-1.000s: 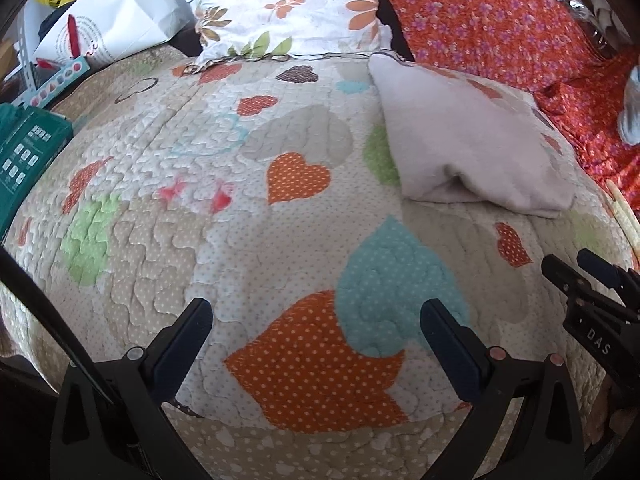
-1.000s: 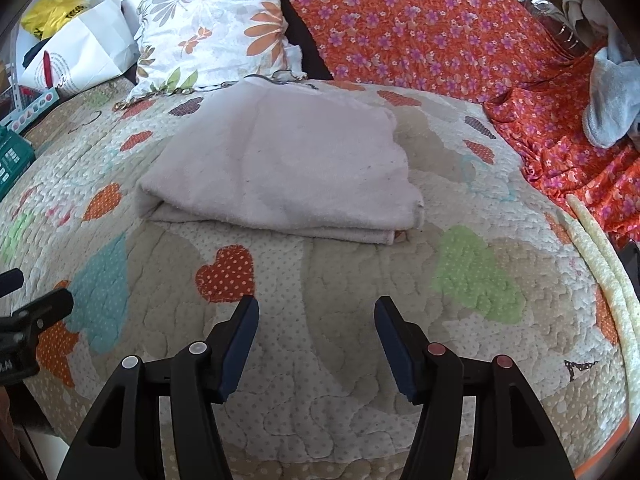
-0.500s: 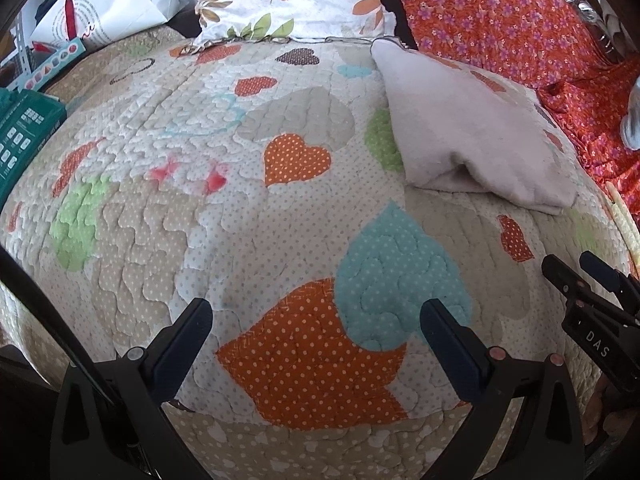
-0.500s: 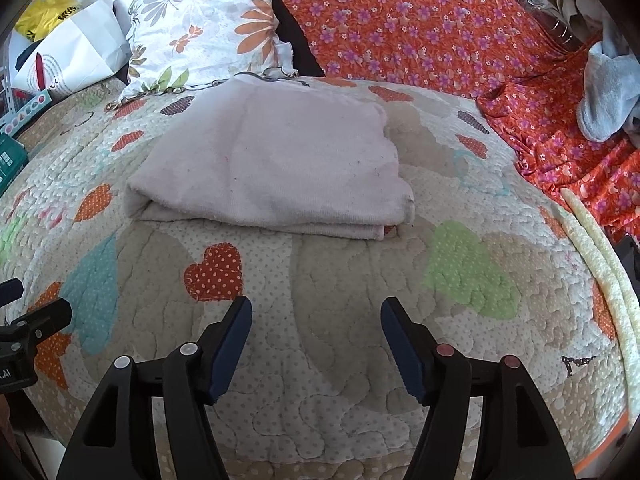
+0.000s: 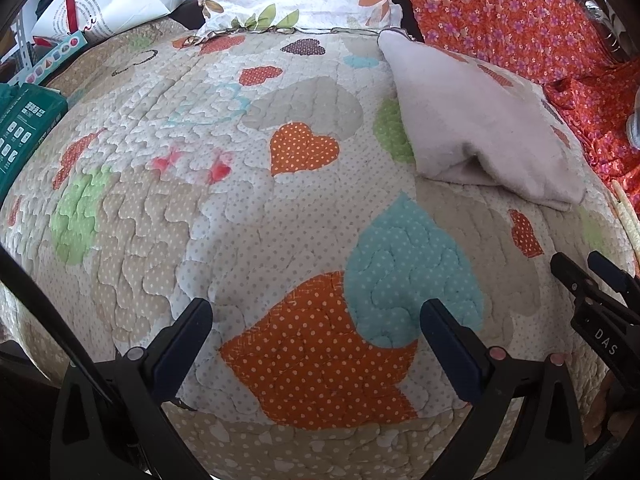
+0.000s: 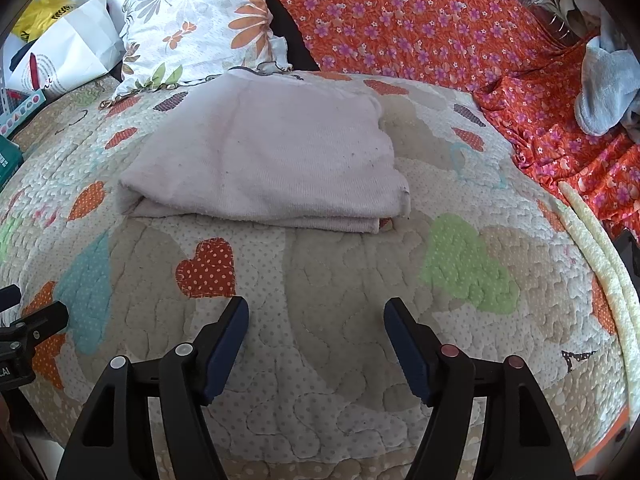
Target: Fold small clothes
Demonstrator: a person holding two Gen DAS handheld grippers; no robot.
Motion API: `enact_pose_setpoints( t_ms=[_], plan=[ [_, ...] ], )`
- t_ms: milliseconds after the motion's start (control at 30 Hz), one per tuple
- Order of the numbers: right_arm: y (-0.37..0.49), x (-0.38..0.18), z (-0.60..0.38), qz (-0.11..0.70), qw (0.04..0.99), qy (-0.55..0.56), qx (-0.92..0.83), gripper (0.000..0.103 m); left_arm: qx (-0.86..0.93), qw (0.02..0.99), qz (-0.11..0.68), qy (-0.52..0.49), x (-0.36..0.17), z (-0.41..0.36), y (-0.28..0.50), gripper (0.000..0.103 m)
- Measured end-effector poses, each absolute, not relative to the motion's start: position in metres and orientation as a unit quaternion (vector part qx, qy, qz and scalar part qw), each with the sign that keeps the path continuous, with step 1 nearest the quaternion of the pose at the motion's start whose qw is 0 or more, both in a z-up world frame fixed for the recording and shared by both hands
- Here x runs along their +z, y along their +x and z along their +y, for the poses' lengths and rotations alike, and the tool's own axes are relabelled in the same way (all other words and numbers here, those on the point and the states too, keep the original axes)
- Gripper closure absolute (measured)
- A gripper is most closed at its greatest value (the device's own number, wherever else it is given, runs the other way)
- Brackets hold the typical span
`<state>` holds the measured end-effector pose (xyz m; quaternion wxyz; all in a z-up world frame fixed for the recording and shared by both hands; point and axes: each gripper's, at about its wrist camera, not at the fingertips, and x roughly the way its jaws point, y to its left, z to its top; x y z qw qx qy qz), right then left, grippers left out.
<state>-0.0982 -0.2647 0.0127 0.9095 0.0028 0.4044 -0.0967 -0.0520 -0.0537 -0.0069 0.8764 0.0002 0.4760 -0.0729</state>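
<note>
Folded pale cloth (image 6: pixel 264 168): lay on the quilted bed (image 6: pixel 360 320), long axis crosswise, dead ahead of the right gripper (image 6: pixel 316 340); forward-right of the left gripper (image 5: pixel 316 344). Both stood wide, empty.

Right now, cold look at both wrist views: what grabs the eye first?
The folded pale pinkish-grey garment lies on the heart-patterned patchwork quilt, straight ahead of the open right gripper. Behind it, a white floral pillow and an orange flowered cloth fill the far side. The left gripper, also open, hangs over a big orange heart patch, holding nothing.
</note>
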Motion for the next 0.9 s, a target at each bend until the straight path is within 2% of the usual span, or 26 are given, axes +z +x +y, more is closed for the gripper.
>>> enact_pose_setpoints(
  t_ms=[233,433,467,533,600,633,767,900],
  plan=[
    [-0.102,0.024,-0.266,0.383,0.918,0.007,-0.101,0.028,-0.073,0.872,0.484,0.005,-0.012,-0.053,-0.049,0.000],
    [-0.068,0.075,-0.264,0.340,0.938,0.017,-0.064,0.029,-0.078,0.869,0.489,0.000,-0.011,-0.051,-0.048,0.000],
    [-0.059,0.083,-0.263,0.333,0.942,0.024,-0.041,0.031,-0.080,0.868,0.490,-0.003,-0.010,-0.051,-0.048,0.000],
    [-0.034,0.092,-0.256,0.335,0.941,0.042,0.017,0.057,-0.085,0.867,0.490,-0.014,-0.006,-0.048,-0.049,0.000],
    [-0.002,0.091,-0.248,0.364,0.924,0.078,0.088,0.061,-0.090,0.871,0.483,-0.025,0.001,-0.044,-0.051,0.000],
    [0.014,0.086,-0.245,0.381,0.911,0.099,0.121,0.067,-0.092,0.873,0.478,-0.029,0.005,-0.042,-0.052,0.000],
    [0.072,0.054,-0.233,0.439,0.865,0.147,0.195,0.075,-0.092,0.882,0.461,-0.042,0.018,-0.033,-0.053,0.000],
    [0.123,0.044,-0.240,0.443,0.852,0.188,0.206,0.081,-0.087,0.885,0.454,-0.055,0.022,-0.022,-0.049,0.000]
  ],
)
